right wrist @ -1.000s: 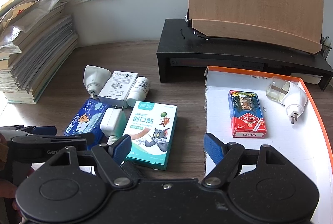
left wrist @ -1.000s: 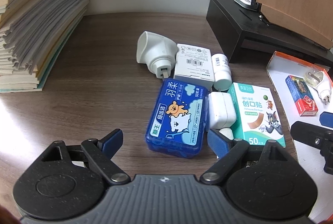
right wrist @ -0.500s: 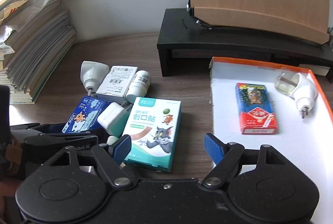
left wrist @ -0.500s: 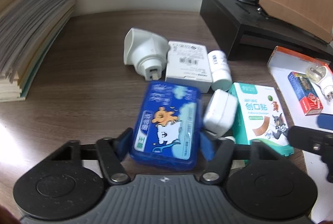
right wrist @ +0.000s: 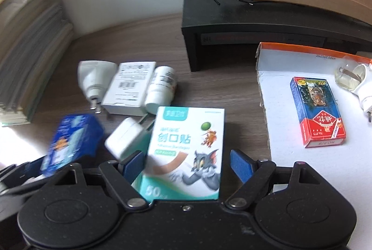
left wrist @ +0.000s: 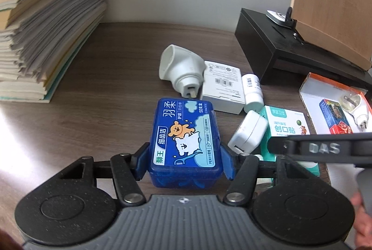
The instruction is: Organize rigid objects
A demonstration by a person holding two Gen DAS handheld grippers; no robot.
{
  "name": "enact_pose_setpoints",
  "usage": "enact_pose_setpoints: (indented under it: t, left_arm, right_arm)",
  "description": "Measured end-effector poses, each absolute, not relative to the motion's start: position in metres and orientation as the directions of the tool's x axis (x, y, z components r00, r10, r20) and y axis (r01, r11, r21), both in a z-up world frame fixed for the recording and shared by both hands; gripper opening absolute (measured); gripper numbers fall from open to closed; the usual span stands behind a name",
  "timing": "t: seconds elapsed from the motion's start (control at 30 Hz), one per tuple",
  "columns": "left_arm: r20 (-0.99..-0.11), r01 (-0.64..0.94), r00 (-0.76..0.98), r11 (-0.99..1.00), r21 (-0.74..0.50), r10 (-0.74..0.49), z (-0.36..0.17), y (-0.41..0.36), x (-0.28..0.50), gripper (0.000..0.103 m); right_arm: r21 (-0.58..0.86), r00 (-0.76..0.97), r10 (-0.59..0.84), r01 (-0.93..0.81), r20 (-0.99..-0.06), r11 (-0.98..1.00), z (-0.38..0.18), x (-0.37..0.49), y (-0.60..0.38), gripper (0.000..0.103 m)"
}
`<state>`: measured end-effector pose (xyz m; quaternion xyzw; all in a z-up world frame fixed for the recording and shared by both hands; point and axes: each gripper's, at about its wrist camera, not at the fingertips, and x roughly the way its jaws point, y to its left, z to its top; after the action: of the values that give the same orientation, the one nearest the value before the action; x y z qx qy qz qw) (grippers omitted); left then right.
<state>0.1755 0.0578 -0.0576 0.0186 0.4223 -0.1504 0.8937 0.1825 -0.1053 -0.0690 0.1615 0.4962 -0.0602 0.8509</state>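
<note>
My left gripper (left wrist: 184,164) is shut on a blue dental-floss box (left wrist: 184,140), its pads pressing both long sides at the near end. The same box shows blurred at the left of the right wrist view (right wrist: 72,143). My right gripper (right wrist: 187,166) straddles a teal-and-white bandage box (right wrist: 186,147) lying flat on the brown desk; its jaws are opening, and a gap shows beside the right pad (right wrist: 241,168). A white tray with an orange rim (right wrist: 302,168) at the right holds a red-and-blue card pack (right wrist: 317,110) and a white plug-in vaporizer (right wrist: 355,80).
A white charger (right wrist: 125,138), a white cone-shaped plug (right wrist: 93,78), a white carton (right wrist: 130,87) and a white bottle (right wrist: 161,87) crowd behind the two boxes. A black stand (right wrist: 232,17) rises at the back right, a paper stack (left wrist: 46,41) at the left.
The left jaws closed on the blue box and shifted it toward the camera. The right gripper came down and left, so the bandage box now lies between its fingers.
</note>
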Motion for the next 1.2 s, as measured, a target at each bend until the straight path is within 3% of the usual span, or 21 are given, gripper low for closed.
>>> enact_pose_setpoints:
  t: [0.2,1.2]
  left_arm:
    - [-0.751,0.267,0.612,0.958,-0.099,-0.249,-0.051,0.063,0.169,0.061]
    - [-0.693,0.367,0.628,0.920,-0.137,-0.353,-0.018,0.032,0.098,0.061]
  right_arm:
    - [0.182,0.504,0.029,0.258,-0.863,0.949,-0.073,0.187,-0.101,0.084]
    - [0.176,0.643,-0.084,0.330,-0.761,0.927,-0.006,0.073,-0.128,0.084]
